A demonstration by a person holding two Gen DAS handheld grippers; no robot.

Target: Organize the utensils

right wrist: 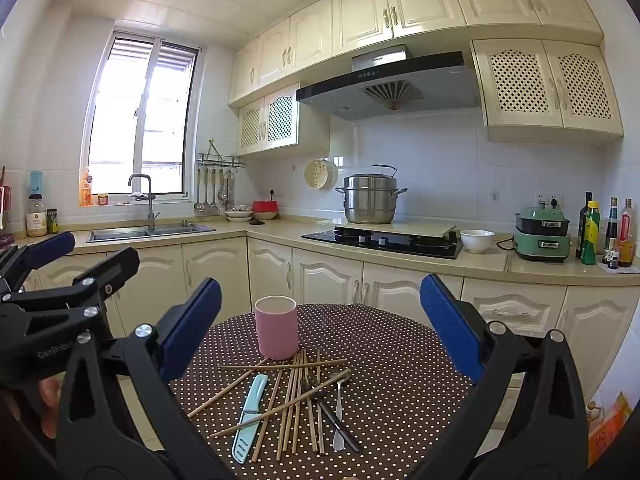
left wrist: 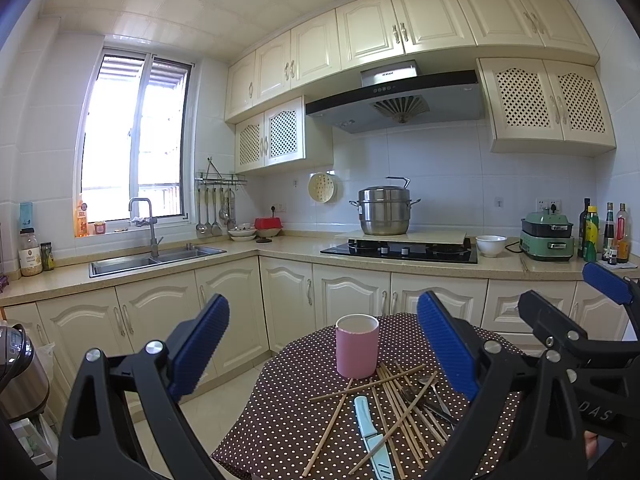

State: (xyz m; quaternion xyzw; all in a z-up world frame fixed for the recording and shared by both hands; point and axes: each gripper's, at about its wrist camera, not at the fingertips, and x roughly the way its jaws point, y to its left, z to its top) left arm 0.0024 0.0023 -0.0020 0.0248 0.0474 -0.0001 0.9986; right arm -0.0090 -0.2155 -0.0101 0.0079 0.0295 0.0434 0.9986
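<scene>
I'm hovering both grippers, left (left wrist: 324,344) and right (right wrist: 320,324), spread wide and empty, over the table (right wrist: 400,344). The chopsticks (right wrist: 294,400) are lying mid-table, pointing toward the pink cup (right wrist: 277,328) just behind. They're looking closer to my right one.

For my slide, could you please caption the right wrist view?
Open right gripper above pink cup, scattered chopsticks, and blue knife.
</scene>
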